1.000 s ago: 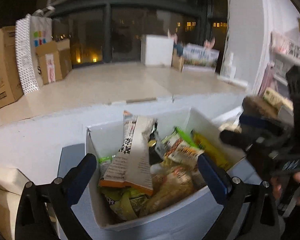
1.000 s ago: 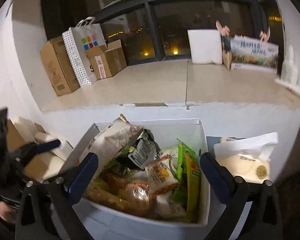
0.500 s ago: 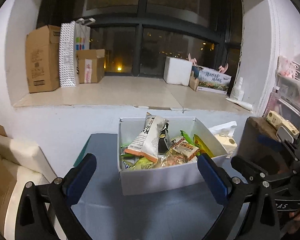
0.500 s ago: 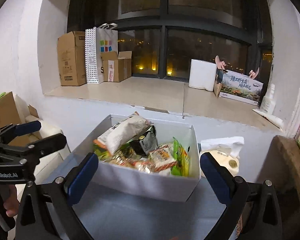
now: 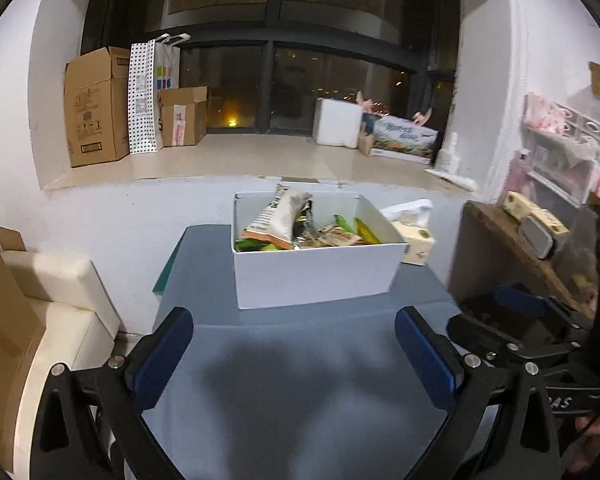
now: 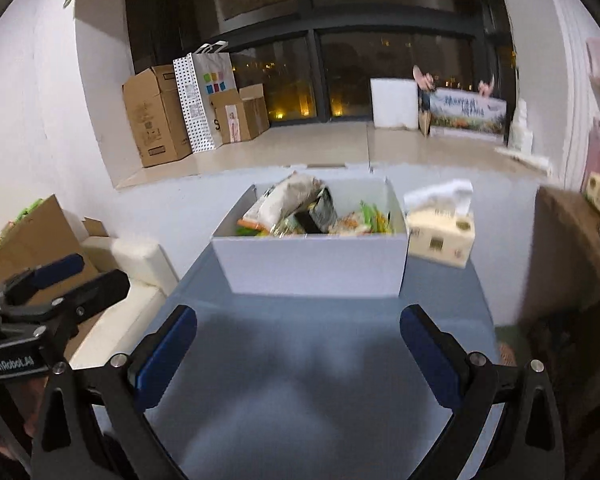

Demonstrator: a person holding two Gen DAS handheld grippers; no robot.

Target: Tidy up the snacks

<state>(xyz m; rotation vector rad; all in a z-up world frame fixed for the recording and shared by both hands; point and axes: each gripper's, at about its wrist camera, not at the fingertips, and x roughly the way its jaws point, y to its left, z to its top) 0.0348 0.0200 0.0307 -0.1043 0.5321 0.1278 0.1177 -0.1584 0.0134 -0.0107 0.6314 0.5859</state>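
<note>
A white open box (image 5: 316, 276) (image 6: 312, 268) full of snack packets stands at the far end of a blue-grey table (image 5: 300, 392) (image 6: 312, 380). A tall white-and-orange packet (image 5: 280, 218) leans up out of its left side; green, yellow and orange packets (image 5: 348, 232) lie beside it. My left gripper (image 5: 296, 356) hangs open over the near table, empty, well short of the box. The right gripper (image 6: 300, 356) is likewise open and empty, back from the box. Each gripper shows at the edge of the other's view.
A tissue box (image 6: 440, 236) sits right of the snack box. A brown wooden shelf (image 5: 516, 248) with small items stands at the right. A cream cushioned seat (image 5: 60, 304) and cardboard lie at the left. Cartons and a bag (image 5: 140, 100) line the window ledge.
Both grippers have pulled back and up from right over the snack box. The box now looks smaller and farther, with bare table in front. Both stay open and empty.
</note>
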